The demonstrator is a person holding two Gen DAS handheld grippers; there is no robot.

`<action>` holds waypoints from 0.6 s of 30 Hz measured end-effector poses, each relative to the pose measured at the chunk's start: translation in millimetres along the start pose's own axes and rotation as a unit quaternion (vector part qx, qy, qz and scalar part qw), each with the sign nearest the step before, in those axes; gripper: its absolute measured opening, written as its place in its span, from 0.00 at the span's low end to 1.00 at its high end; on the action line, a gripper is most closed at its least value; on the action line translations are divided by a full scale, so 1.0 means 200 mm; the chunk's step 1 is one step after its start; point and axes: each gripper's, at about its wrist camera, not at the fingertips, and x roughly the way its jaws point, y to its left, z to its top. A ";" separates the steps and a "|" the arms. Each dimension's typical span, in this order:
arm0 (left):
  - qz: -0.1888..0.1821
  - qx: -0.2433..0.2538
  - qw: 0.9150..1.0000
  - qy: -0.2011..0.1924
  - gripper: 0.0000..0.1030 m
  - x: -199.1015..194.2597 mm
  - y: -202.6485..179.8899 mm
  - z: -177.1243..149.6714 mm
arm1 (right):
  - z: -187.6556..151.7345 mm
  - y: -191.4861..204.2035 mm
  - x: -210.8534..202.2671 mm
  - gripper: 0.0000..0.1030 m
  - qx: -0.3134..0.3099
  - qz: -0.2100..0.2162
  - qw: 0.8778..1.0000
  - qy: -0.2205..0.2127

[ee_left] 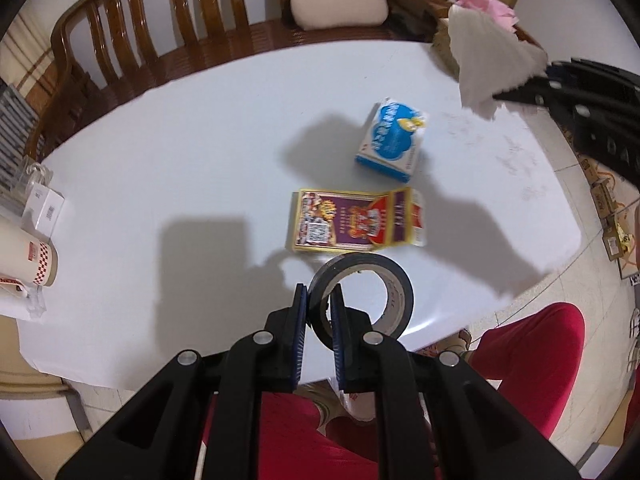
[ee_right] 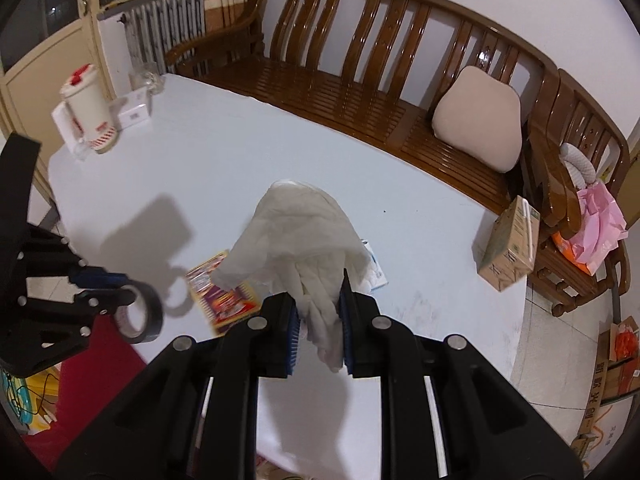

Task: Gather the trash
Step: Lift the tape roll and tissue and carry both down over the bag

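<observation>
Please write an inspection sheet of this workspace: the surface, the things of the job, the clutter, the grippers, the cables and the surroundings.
Surface: white table, some faint marks near its right edge.
Job's things: black tape roll and white tissue, both held above the table; blue box and purple-yellow carton lying on it.
Clutter: paper cup, small white box, brown carton.
Grippers: left gripper shut on the roll's wall; right gripper shut on the tissue.
Cables: thin wires on the floor, bottom left of the right wrist view.
Surroundings: wooden bench with cushion, radiator, cardboard boxes on the floor.
</observation>
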 end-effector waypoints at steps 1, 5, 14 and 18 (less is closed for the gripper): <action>0.002 0.003 1.000 -0.005 0.12 0.00 0.01 0.01 | -0.02 0.01 -0.03 0.17 0.000 0.000 1.000 -0.002; -0.005 0.009 1.000 -0.020 0.12 -0.06 0.03 0.04 | -0.12 0.06 -0.14 0.17 0.007 0.000 1.000 -0.008; -0.014 0.030 0.999 -0.035 0.12 -0.09 -0.05 -0.14 | -0.34 0.21 -0.33 0.17 0.016 -0.010 1.000 -0.017; -0.024 0.033 0.998 -0.036 0.12 -0.09 -0.08 -0.23 | -0.43 0.28 -0.38 0.17 0.018 -0.015 1.000 -0.017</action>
